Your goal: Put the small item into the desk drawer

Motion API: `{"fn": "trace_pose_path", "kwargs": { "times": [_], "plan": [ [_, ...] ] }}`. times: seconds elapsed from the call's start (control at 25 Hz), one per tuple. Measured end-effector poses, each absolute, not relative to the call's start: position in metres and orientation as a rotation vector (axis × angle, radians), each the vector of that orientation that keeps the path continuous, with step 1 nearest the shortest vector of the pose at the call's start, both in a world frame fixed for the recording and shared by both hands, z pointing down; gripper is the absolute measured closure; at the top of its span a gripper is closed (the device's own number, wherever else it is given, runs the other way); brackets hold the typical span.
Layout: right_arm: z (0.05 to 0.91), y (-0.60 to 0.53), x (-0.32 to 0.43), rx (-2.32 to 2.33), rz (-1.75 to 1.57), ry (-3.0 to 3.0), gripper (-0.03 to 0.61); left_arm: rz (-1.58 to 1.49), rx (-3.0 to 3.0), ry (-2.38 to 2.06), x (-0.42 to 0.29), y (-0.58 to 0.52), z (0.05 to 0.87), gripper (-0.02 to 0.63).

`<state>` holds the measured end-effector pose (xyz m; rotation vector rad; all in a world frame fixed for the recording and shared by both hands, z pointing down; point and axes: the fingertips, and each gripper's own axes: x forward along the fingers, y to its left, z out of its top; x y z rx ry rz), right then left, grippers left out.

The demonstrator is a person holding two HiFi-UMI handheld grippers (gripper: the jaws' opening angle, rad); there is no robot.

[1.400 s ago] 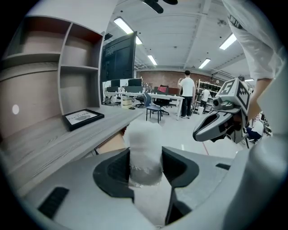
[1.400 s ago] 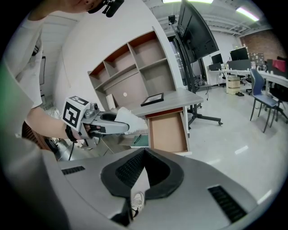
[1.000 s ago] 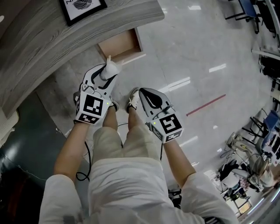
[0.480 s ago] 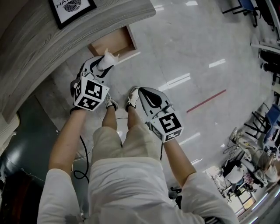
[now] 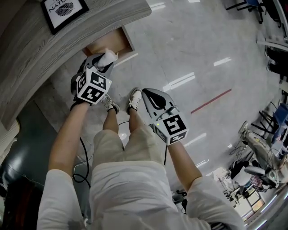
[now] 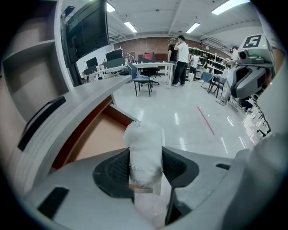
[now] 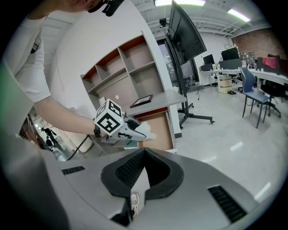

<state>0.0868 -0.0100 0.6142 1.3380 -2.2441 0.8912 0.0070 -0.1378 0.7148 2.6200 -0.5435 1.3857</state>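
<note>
My left gripper [image 5: 105,60] is shut on a small white wrapped item [image 5: 109,56], held at the front edge of the open desk drawer [image 5: 120,39]. In the left gripper view the item [image 6: 145,150] stands upright between the dark pads, with the drawer's brown floor [image 6: 94,139] below and to the left, under the grey desk top [image 6: 76,105]. The right gripper view shows the left gripper [image 7: 135,130] and item [image 7: 147,133] over the drawer [image 7: 158,128]. My right gripper [image 5: 148,93] hangs shut and empty above the floor, to the right of the shoes.
A framed picture [image 5: 63,11] lies on the grey wooden desk [image 5: 49,54]. My shoes [image 5: 134,99] and a black cable [image 5: 82,157] are on the glossy floor. Shelves [image 7: 128,67] and a screen on a stand [image 7: 186,31] are behind the desk; people [image 6: 180,47] stand far off.
My left gripper has carried the white item up and left, from short of the drawer to its front edge. The right gripper has stayed put.
</note>
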Motion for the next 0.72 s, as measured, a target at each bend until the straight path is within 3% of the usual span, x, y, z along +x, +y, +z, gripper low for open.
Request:
{"fn": "trace_pose_path", "kwargs": {
  "times": [0.72],
  "plan": [
    [0.625,-0.015,0.125,1.363,0.934,-2.207,0.58,1.628,2.44,-0.433,0.035,-0.156,0.764,0.426]
  ]
}}
